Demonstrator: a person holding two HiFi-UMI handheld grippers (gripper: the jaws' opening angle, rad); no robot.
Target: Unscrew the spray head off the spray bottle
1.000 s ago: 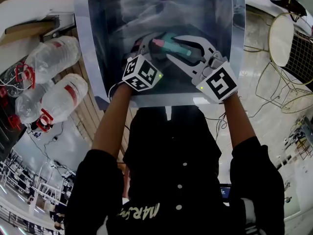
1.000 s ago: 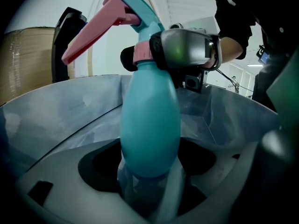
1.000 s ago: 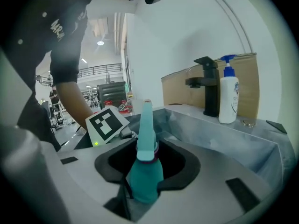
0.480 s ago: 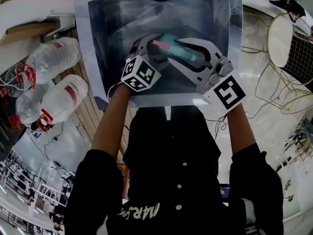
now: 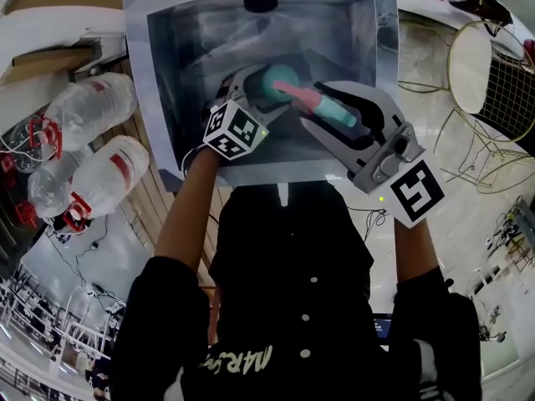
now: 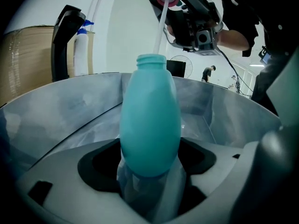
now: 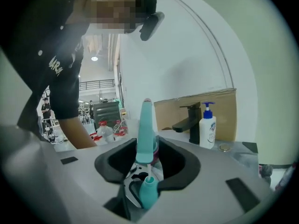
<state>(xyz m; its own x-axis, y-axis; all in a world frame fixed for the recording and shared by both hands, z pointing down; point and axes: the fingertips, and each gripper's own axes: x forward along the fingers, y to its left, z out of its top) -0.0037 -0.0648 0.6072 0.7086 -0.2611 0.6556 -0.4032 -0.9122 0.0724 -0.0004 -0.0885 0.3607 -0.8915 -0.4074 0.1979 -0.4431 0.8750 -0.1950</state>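
Lifting spray head [image 5: 331, 111] clear, right tongs [image 5: 313, 105] risen (left tongs [image 5: 257, 92] clamping bottle [image 6: 150, 125])

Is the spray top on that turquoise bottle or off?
Off: the bottle has a bare neck, and the right gripper holds the spray head above it.

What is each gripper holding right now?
Left gripper: closed on the teal plastic bottle.
Right gripper: closed on the teal-and-pink plastic spray head, off the neck.
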